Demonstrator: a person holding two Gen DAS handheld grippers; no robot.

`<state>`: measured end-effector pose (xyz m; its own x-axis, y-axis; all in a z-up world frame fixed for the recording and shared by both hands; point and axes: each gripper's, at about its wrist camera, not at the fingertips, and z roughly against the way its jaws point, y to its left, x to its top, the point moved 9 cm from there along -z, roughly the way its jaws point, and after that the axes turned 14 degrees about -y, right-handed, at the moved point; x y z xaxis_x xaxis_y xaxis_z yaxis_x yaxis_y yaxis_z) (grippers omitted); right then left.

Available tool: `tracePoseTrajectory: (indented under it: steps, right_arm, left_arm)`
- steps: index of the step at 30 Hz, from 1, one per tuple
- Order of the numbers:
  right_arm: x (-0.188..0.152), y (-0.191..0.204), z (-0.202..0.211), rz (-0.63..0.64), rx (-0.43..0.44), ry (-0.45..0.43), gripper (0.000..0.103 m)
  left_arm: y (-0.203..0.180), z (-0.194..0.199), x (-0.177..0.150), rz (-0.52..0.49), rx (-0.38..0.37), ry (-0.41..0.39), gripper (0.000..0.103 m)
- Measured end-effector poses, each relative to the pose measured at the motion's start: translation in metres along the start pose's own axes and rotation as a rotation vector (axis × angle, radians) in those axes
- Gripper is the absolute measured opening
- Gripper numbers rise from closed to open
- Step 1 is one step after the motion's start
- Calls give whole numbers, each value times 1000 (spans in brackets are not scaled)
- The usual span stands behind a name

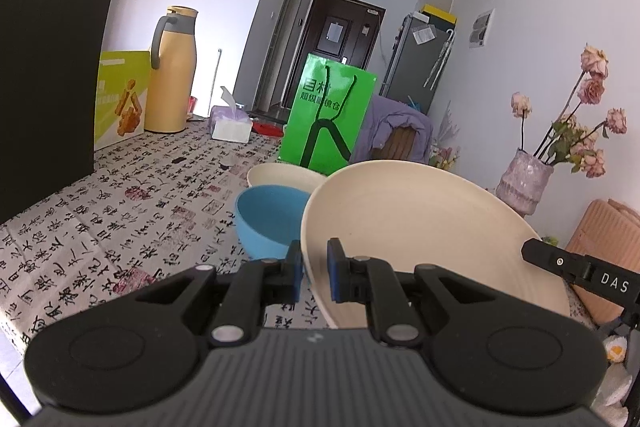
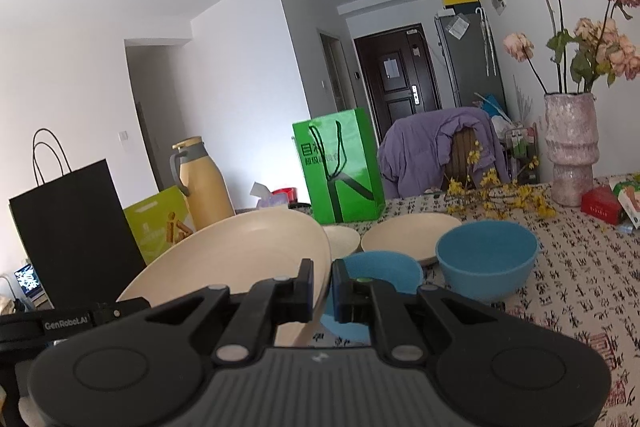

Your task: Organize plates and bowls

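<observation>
Left wrist: left gripper (image 1: 315, 273) pinches the near rim of a tilted cream plate (image 1: 420, 227) held above the tablecloth (image 1: 120, 219), blue bowl (image 1: 268, 223) just left of it; the right gripper's tip (image 1: 536, 251) touches the opposite rim. Right wrist: right gripper (image 2: 322, 291) pinches the same plate (image 2: 240, 251) at its edge; two blue bowls (image 2: 486, 253) (image 2: 384, 269) and two cream plates (image 2: 408, 231) (image 2: 342, 239) rest on the table beyond.

Table (image 2: 580, 291) under calligraphy-print cloth. On it: two blue bowls, one near (image 2: 384, 269), one to right (image 2: 486, 255); cream plate (image 2: 408, 233) behind them, smaller cream dish (image 2: 344, 239) beside it. Further back: green paper bag (image 2: 340, 167) upright, yellow thermos jug (image 2: 204, 179), black paper bag (image 2: 72, 227), yellow-green box (image 2: 160, 223), tissue pack (image 1: 230, 123). Right side: pink vase (image 2: 570, 151) with dried roses, yellow flower sprigs (image 2: 500, 197) lying flat, red box (image 2: 602, 205).
</observation>
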<state>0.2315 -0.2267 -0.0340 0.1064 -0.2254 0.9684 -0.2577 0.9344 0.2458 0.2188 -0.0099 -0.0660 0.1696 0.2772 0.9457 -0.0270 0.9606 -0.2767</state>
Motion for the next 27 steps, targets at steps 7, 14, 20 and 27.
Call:
tracePoseTrajectory:
  steps: [7,14,20,27]
  right_arm:
    - [-19,-6,3,-11,-4,33,9]
    - [-42,-11,0,-28,-8,78,9]
    - [-59,-13,-5,-29,-13,109,9]
    - [-77,-16,-13,-34,-18,150,9]
  left_arm:
    - [4,1,-16,-5,3,32,12]
    - [8,0,-33,-21,18,64,12]
    - [12,-3,-44,-32,29,83,12]
    - [19,-9,-58,-49,41,108,12]
